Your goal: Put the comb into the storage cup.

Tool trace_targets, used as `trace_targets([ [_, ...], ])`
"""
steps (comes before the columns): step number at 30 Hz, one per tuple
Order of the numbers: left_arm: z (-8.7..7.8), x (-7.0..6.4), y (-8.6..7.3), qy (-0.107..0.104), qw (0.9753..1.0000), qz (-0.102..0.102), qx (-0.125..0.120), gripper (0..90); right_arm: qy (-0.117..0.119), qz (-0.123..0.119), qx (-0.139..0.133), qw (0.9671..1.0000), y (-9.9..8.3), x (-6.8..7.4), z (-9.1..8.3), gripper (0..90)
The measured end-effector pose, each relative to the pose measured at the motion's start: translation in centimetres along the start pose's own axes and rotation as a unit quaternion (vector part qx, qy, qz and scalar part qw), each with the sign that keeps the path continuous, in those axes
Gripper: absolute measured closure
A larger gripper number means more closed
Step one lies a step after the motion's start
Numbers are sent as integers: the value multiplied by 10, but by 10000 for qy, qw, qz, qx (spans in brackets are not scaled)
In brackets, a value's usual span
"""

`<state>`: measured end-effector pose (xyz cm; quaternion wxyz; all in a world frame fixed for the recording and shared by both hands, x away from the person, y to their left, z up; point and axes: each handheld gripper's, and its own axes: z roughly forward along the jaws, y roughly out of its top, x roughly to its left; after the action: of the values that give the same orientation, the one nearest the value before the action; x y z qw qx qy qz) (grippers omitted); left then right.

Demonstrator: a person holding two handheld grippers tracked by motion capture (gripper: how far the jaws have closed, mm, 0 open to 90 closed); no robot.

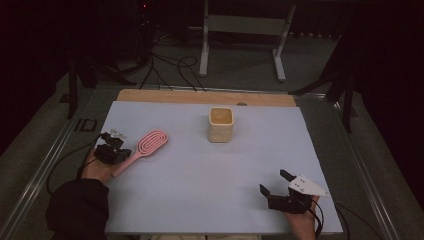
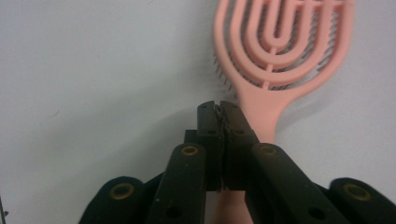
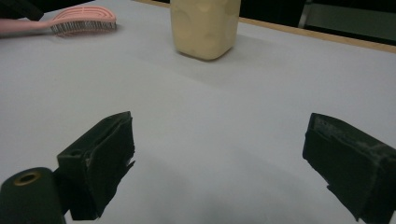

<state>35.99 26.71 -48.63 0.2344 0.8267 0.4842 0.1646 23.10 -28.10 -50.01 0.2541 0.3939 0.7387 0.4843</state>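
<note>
dim room, dark surroundings; the pale counter (image 1: 200, 175) is evenly lit, shadows soft, close tool parts slightly blurred, grainy.

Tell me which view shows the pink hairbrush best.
The high view: the whole hairbrush shows, handle by the left gripper. The left gripper view shows its head cut off at the top; the right gripper view shows it sideways, far off.
</note>
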Motion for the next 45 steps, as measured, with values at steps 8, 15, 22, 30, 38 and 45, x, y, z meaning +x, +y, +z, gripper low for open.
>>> trace_targets([
  [8, -20, 0, 2, -93, 9975, -175, -684, 571, -13, 3, 15, 10000, 0, 0, 0, 87],
  [15, -42, -4, -1, 17, 9898, -231, -1409, 271, -9, -5, -5, 10000, 0, 0, 0, 87],
  [22, -71, -15, -25, -57, 9684, -421, -2457, 150, 1, -9, -46, 10000, 0, 0, -1, 87],
  [30, -94, -29, -60, 12, 9525, -401, -3018, 11, 37, -14, -83, 10000, 0, 1, -1, 87],
  [38, -95, -46, -86, 216, 9488, -200, -3145, 0, 82, -27, -177, 9998, 1, 3, -2, 87],
  [45, -89, -46, -99, 185, 9475, -341, -3173, 0, 114, 1, -327, 9994, 3, 3, -6, 87],
])
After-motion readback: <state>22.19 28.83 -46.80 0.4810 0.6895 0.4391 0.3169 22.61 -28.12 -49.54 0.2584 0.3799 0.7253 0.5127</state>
